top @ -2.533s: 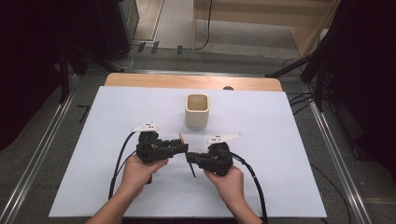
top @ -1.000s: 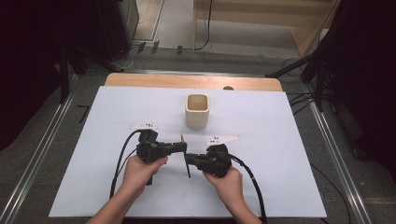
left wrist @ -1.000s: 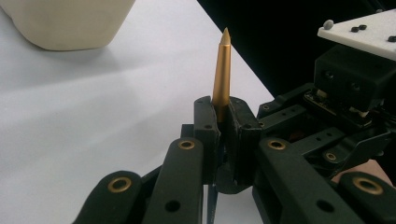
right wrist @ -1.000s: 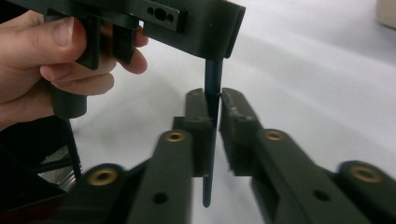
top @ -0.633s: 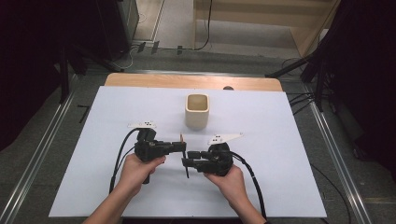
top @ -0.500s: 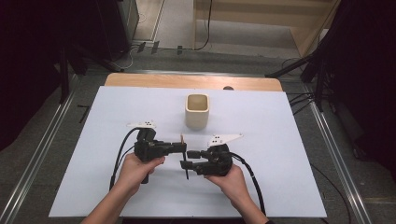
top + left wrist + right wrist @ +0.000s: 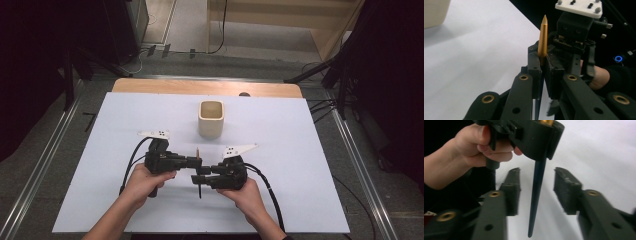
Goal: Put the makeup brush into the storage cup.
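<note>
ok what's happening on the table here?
A person works two hand-held grippers over the white table. The left gripper is shut on a pen with a gold tip and black body, held upright. The right gripper is open, its jaws either side of the pen's black end. A beige cup stands beyond.

We see a wooden table (image 7: 150,86) with a large white sheet (image 7: 300,150) spread over almost its whole top, leaving a strip of bare wood along the far edge. On the sheet, near its far middle, stands an upright beige cup (image 7: 211,119), open at the top.
</note>
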`<state>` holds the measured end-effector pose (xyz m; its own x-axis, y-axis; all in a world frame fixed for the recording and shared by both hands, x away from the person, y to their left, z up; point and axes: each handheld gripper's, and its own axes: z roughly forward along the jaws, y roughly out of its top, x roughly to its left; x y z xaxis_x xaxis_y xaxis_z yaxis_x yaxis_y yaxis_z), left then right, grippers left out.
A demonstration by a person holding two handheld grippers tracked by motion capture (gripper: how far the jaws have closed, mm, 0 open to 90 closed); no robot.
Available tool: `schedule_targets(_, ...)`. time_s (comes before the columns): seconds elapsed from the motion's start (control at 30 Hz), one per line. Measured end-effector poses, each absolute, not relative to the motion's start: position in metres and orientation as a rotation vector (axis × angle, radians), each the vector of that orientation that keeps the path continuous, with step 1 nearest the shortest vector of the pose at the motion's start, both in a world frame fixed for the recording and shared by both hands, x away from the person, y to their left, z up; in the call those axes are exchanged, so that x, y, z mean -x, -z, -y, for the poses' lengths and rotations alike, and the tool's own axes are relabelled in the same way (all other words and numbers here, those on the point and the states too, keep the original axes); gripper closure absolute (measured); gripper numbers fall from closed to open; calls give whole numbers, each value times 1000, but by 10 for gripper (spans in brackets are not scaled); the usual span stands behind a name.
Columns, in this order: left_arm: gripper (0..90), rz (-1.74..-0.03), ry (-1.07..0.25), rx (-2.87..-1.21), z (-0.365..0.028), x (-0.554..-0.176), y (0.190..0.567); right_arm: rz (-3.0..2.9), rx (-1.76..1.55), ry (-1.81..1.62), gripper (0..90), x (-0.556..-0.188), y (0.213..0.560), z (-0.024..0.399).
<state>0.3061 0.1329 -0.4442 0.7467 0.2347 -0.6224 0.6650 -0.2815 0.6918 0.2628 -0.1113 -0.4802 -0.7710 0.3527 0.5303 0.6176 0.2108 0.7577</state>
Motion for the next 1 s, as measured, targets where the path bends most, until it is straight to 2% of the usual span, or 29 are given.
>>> schedule_targets(0.07, 839, -692, 490, -1851, -133, -306, 445, 2242, 945, 1580, 682, -262, 481, 111)
schedule_targets(0.43, 837, -688, 471, -1855, -129, -305, 447, 2196, 967, 1609, 824, -262, 481, 115)
schedule_targets(0.8, 822, -679, 440, -1860, -129, -304, 446, 2199, 980, 1606, 834, -262, 481, 116)
schedule_targets(1.0, 721, -673, 394, -1872, -127, -302, 446, 2213, 978, 1599, 834, -262, 481, 116)
